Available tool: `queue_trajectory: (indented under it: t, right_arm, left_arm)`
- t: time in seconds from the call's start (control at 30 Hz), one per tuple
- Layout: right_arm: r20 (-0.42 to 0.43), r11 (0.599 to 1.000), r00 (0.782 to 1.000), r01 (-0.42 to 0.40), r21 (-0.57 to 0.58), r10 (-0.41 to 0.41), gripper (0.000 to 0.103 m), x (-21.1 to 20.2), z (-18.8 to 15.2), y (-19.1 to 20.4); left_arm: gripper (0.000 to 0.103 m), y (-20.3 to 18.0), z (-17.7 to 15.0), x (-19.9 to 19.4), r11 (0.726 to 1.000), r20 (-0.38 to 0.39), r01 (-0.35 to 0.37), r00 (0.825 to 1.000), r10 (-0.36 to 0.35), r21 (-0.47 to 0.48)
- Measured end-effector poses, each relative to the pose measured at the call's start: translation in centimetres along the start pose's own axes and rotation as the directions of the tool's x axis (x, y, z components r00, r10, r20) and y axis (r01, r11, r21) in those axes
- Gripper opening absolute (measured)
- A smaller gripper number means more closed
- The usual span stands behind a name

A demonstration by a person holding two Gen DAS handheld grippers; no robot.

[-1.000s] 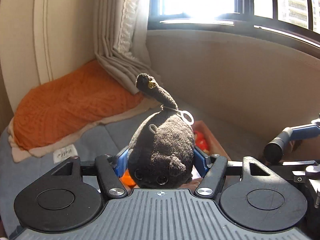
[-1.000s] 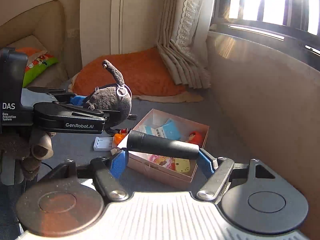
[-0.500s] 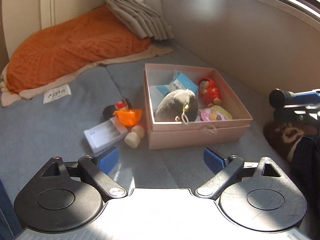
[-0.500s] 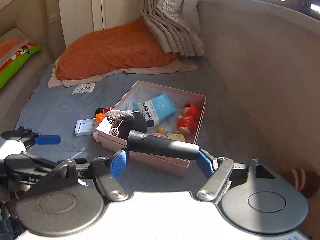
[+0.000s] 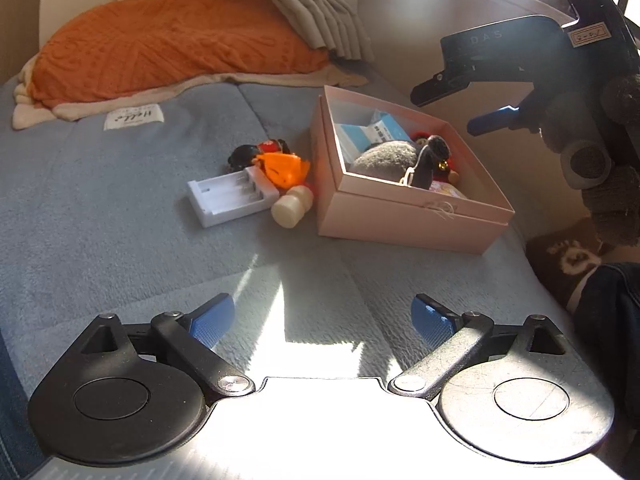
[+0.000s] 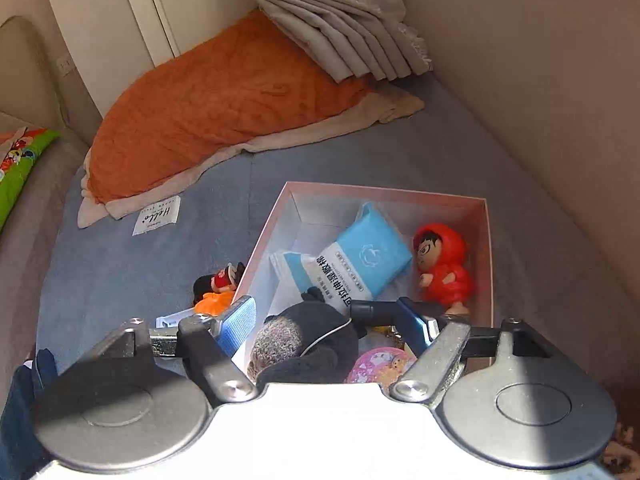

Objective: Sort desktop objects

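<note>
Plush mole [image 5: 386,158] now in box [image 5: 412,220] — left fingers [image 5: 212,320] just opened, empty.

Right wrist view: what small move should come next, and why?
Probably the right gripper should open its fingers and drop the black cylinder. It hangs over the pink box, just above the dark plush toy already lying inside.

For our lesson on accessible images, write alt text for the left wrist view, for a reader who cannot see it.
An open left gripper with blue pads hovers over a grey blanket, nothing between its fingers. Ahead, a pink box holds a dark plush toy and a blue packet; a white battery case and small toys lie beside it.
</note>
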State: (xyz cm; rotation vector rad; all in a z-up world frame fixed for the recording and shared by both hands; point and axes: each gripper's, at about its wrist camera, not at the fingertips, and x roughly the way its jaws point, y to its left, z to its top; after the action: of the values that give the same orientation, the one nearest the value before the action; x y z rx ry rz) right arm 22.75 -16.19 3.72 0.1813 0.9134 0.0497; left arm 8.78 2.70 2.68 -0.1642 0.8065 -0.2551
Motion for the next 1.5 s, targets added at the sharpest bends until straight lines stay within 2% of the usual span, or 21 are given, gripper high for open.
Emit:
queue_trajectory:
  t: [0.07,0.13,0.27,0.37,0.43,0.47,0.53,0.7,0.83,0.9,1.0,1.07,1.13,1.27,1.33,1.4,1.43,1.5]
  right_arm:
    - [-0.067,1.000,0.998,0.018,-0.016,-0.019,0.063,1.9,-0.5,0.8]
    - [-0.132,0.999,0.990,0.039,-0.014,-0.040,0.061,3.4,-1.0,1.3]
    - [-0.090,0.996,0.993,-0.076,0.056,0.081,0.052,3.3,-1.0,1.6]
    - [-0.032,0.992,0.992,-0.117,0.054,0.119,0.045,3.1,-0.3,1.1]
    - [-0.032,0.997,0.997,-0.066,0.031,0.067,0.046,3.1,-0.3,0.3]
    - [-0.022,0.999,0.999,-0.039,0.012,0.040,0.050,2.9,-0.5,-0.1]
    - [-0.012,1.000,1.000,-0.001,-0.024,0.000,0.052,1.8,-1.1,-1.1]
    - [-0.038,0.987,0.989,0.140,-0.076,-0.143,0.052,0.9,-2.8,-3.3]
    - [-0.027,0.986,0.986,0.162,-0.044,-0.163,0.052,1.8,-3.1,-4.1]
    - [-0.018,0.980,0.983,0.183,-0.072,-0.185,0.053,2.7,-3.2,-3.6]
    - [-0.059,0.968,0.971,0.224,-0.109,-0.231,0.053,5.1,-3.5,-2.8]
    - [-0.045,0.963,0.968,0.238,-0.126,-0.246,0.052,5.2,-3.9,-2.1]
    - [-0.037,0.974,0.980,0.192,-0.119,-0.197,0.052,4.0,-3.9,-1.8]
    - [0.059,0.972,0.985,0.169,-0.165,-0.162,0.056,0.2,-3.2,-0.4]
    - [0.111,0.967,0.986,0.148,-0.208,-0.127,0.061,-1.1,-2.7,1.0]
    - [0.148,0.955,0.984,0.132,-0.265,-0.095,0.061,-1.6,-2.3,3.1]
    - [0.180,0.942,0.979,0.151,-0.299,-0.100,0.060,-1.5,-2.3,4.5]
    - [0.228,0.901,0.968,0.190,-0.389,-0.106,0.047,-0.9,-2.7,7.4]
  left_arm:
    - [0.099,0.0,-0.1,0.1,1.000,-0.006,0.006,1.000,-0.006,0.001]
    - [0.099,0.1,-0.1,0.1,1.000,-0.006,0.009,1.000,-0.009,-0.001]
    - [0.099,0.5,-0.1,0.3,1.000,-0.014,0.013,1.000,-0.014,-0.026]
    - [0.099,0.4,-0.2,0.5,1.000,-0.023,0.015,1.000,-0.015,-0.025]
    - [0.099,0.3,-0.2,0.3,1.000,-0.020,0.010,1.000,-0.011,-0.020]
    - [0.099,0.4,-0.2,0.3,1.000,-0.019,0.009,1.000,-0.009,-0.022]
    - [0.099,0.6,-0.2,0.4,1.000,-0.018,0.001,1.000,-0.001,-0.031]
    - [0.099,0.6,-0.2,0.7,0.999,-0.027,-0.006,1.000,0.005,-0.032]
    - [0.099,0.2,-0.4,0.8,1.000,-0.030,-0.019,0.999,0.018,-0.016]
    - [0.099,0.2,-0.5,0.8,0.999,-0.031,-0.031,0.999,0.030,-0.010]
    - [0.100,0.4,-0.6,0.9,0.999,-0.037,-0.051,0.998,0.051,-0.013]
    - [0.100,0.6,-0.6,1.0,0.998,-0.038,-0.062,0.997,0.061,-0.017]
    - [0.100,0.9,-0.6,0.8,0.998,-0.033,-0.066,0.997,0.066,-0.024]
    - [0.100,1.5,-0.4,0.9,0.995,-0.032,-0.076,0.997,0.075,-0.060]
    - [0.100,1.6,-0.2,0.7,0.994,-0.023,-0.082,0.996,0.081,-0.067]
    - [0.100,1.9,0.5,-0.1,0.993,0.002,-0.101,0.995,0.101,-0.067]
    - [0.100,2.2,1.0,-0.6,0.991,0.016,-0.115,0.993,0.116,-0.065]
    - [0.101,3.6,2.4,-1.8,0.983,0.073,-0.166,0.982,0.172,-0.079]
